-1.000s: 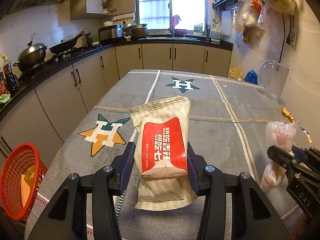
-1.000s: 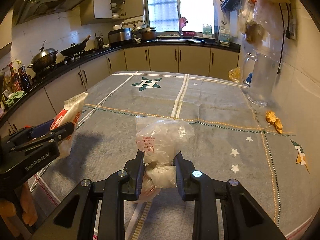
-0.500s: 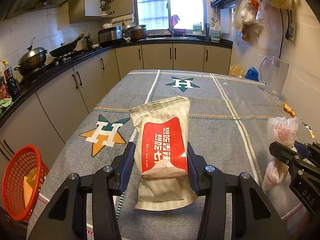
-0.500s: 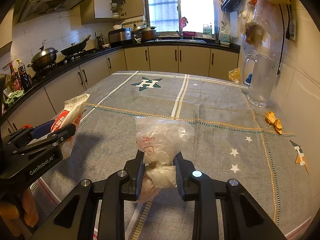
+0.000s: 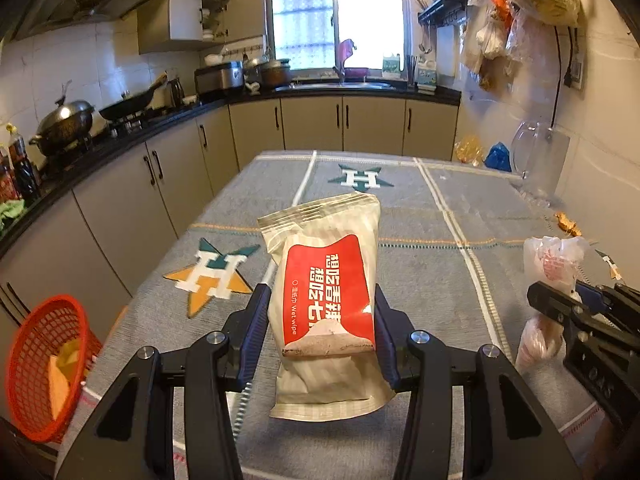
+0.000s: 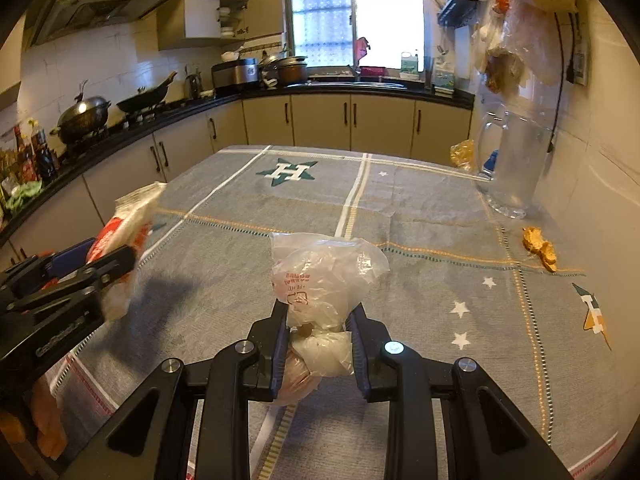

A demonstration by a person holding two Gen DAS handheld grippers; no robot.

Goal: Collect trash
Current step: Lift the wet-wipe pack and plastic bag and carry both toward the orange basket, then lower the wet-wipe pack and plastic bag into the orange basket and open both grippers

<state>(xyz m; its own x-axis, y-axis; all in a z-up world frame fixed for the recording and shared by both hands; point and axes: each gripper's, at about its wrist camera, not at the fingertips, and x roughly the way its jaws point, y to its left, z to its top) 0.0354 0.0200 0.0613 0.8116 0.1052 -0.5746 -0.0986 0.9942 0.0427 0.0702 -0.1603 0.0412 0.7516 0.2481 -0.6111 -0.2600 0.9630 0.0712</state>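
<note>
While both hand-held grippers stayed clamped, left (image 5: 320, 332) on the wet-wipe pack (image 5: 326, 300), right (image 6: 320, 340) on the plastic bag (image 6: 320, 280), they'd drifted higher, so dumping in the red basket (image 5: 44, 364) looked next.

We look from both wrists along the fingers, low over the near end of the table (image 5: 448, 216) toward the far window (image 6: 352, 12) — the left view sits further left. Both share the tablecloth, and each catches the other gripper at its edge.
</note>
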